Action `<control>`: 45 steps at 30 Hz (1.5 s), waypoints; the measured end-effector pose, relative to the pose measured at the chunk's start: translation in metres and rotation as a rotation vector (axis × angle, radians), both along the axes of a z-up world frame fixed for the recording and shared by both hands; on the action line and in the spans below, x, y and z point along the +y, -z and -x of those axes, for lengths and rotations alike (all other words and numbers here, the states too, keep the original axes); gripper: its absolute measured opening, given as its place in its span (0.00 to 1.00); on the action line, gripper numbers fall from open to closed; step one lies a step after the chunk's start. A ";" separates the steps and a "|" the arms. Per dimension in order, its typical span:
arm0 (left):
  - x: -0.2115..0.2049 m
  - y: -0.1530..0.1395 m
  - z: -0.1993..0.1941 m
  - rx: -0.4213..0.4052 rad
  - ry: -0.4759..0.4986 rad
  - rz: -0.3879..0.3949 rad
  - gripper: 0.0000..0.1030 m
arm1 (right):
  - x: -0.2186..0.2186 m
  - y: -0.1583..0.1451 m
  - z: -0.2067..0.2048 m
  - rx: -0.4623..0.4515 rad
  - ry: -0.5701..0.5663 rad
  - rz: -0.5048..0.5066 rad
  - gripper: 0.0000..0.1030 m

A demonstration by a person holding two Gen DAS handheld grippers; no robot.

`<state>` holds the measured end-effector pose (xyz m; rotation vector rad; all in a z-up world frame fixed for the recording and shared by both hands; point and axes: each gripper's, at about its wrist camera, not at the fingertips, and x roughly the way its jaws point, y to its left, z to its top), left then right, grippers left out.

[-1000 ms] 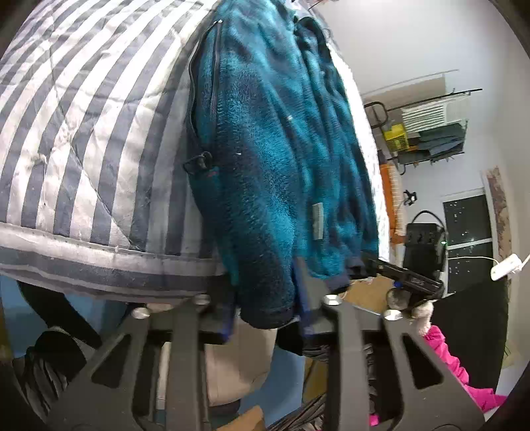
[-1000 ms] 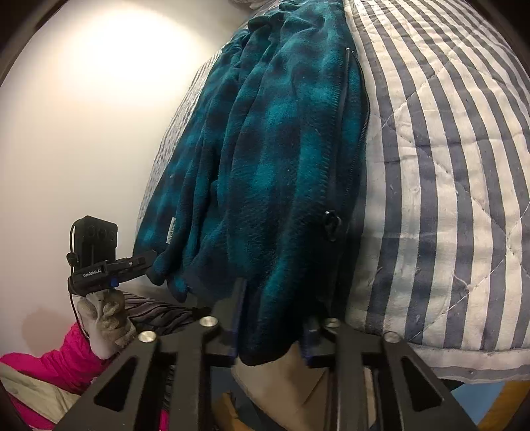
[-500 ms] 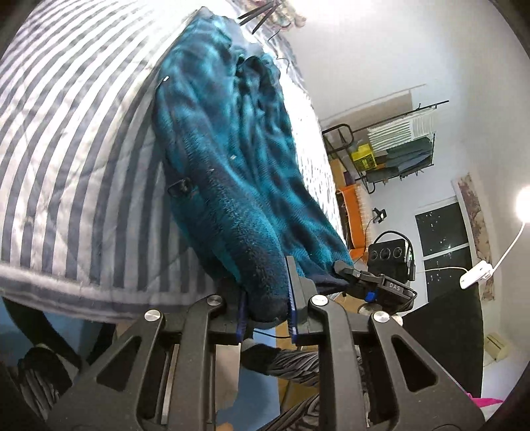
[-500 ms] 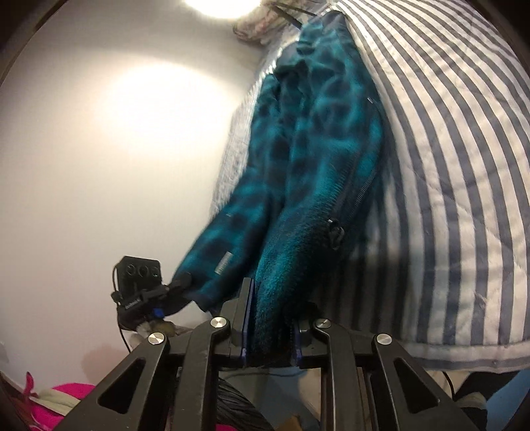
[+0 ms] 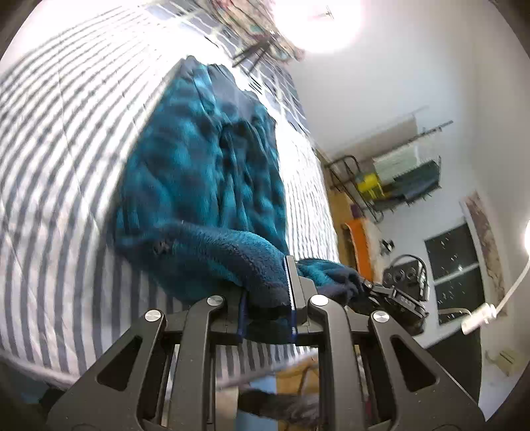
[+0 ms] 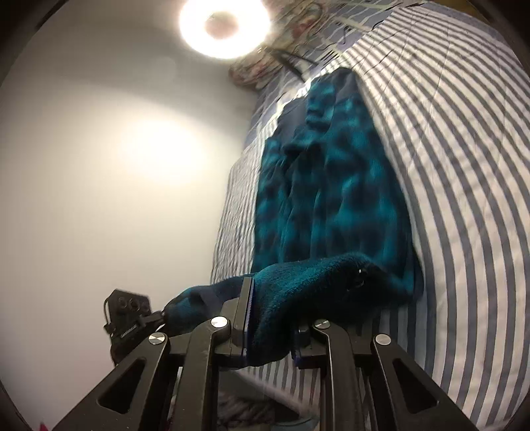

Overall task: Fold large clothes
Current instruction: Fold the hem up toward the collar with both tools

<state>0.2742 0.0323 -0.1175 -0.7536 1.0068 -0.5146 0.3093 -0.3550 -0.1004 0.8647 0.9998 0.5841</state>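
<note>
A teal and dark-blue checked fleece jacket (image 5: pixel 205 172) lies lengthwise on a bed with a blue-and-white striped quilt (image 5: pixel 66 139). My left gripper (image 5: pixel 266 298) is shut on the jacket's near hem, which is lifted off the quilt and curls back over the body. In the right wrist view the same jacket (image 6: pixel 331 185) stretches away up the quilt (image 6: pixel 463 165), and my right gripper (image 6: pixel 271 328) is shut on the other corner of the hem. Each gripper shows in the other's view, the right gripper (image 5: pixel 391 298) and the left gripper (image 6: pixel 132 321), with hem stretched between them.
A white wall (image 6: pixel 116 165) runs along the bed's far side, under a bright ceiling lamp (image 6: pixel 222 26). Across the room stand a metal rack with boxes (image 5: pixel 397 179), an orange chair (image 5: pixel 357 242) and a dark window (image 5: pixel 453 258). Patterned pillows (image 6: pixel 265 63) sit at the bed's head.
Both grippers have risen and moved forward over the bed with the hem, which hung over the bed's edge a second ago. The lower part of the jacket now folds back over its body.
</note>
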 end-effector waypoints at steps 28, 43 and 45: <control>-0.004 0.073 -0.132 0.197 -0.043 -0.090 0.24 | 0.005 0.053 -0.109 0.175 0.043 0.030 0.28; 0.001 0.033 -0.136 0.082 -0.040 -0.097 0.52 | -0.013 -0.010 -0.088 -0.059 0.048 0.070 0.51; 0.005 0.017 -0.134 0.018 -0.051 -0.124 0.59 | 0.008 -0.022 -0.084 -0.129 -0.041 0.112 0.40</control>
